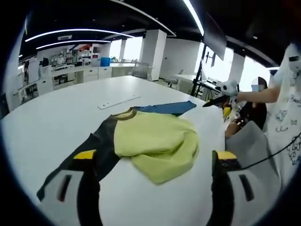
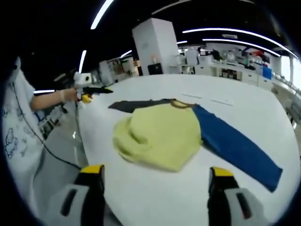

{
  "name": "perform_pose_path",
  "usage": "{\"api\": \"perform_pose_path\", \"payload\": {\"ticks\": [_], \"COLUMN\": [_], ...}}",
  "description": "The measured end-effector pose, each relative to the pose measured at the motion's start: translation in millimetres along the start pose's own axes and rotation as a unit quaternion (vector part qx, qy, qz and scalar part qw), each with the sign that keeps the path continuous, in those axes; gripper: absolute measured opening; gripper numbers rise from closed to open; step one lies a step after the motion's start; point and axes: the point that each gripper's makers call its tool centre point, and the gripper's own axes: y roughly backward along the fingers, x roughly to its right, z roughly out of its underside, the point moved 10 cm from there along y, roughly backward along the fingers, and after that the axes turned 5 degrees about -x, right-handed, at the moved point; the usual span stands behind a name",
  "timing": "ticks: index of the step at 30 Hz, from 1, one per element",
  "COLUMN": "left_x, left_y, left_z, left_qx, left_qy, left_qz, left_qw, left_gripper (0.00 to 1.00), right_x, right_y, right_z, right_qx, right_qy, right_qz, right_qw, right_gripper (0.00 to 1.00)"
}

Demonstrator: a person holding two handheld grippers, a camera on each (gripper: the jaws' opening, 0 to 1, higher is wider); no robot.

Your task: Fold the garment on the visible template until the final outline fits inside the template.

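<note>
A yellow-green garment (image 1: 157, 143) with one black and one blue sleeve is lying crumpled at the centre of the left gripper view, on a white table (image 1: 56, 117). The left gripper (image 1: 155, 181) is hovering at the bottom of the frame, jaws spread wide and holding nothing. In the right gripper view the right gripper (image 2: 155, 188) is likewise gaping wide below the garment (image 2: 162, 134) (its blue sleeve (image 2: 237, 146) is trailing toward the lower right).

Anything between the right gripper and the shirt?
Nothing: in the right gripper view, bare white table separates the open right gripper from the shirt.
</note>
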Motion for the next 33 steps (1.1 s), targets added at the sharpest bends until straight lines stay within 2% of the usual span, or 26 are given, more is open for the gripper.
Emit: {"api": "perform_pose_path", "payload": {"ticks": [6, 11, 18, 22, 26, 33], "left_x": [6.6, 13.5, 20.3, 21.9, 26.5, 37.4], "left_y": [-2, -5, -6, -7, -7, -8], "left_z": [2.6, 8.3, 13.4, 16.5, 18.7, 26.6], "left_qx": [-0.001, -0.014, -0.01, -0.012, 0.0, -0.009], "left_qy": [-0.005, -0.018, -0.014, -0.013, -0.007, -0.011], "left_qz": [0.001, 0.01, 0.014, 0.017, 0.012, 0.012], "left_qw": [1.0, 0.9997, 0.9997, 0.9997, 0.9999, 0.9998], "left_gripper": [0.96, 0.92, 0.88, 0.87, 0.85, 0.83], "right_x": [-2, -6, -8, -10, -11, -7], "right_y": [-2, -10, -19, -24, -31, -43], "right_z": [-2.5, -6.8, -13.1, -16.8, -19.8, -19.0], "right_qx": [-0.001, -0.01, -0.031, -0.032, -0.041, -0.077], "right_qy": [0.008, 0.031, 0.082, 0.087, 0.106, 0.161], "right_qz": [0.0, -0.003, -0.003, -0.009, -0.019, -0.016], "right_qw": [1.0, 0.9995, 0.9961, 0.9956, 0.9933, 0.9839], "right_gripper": [0.92, 0.9, 0.83, 0.8, 0.77, 0.72]}}
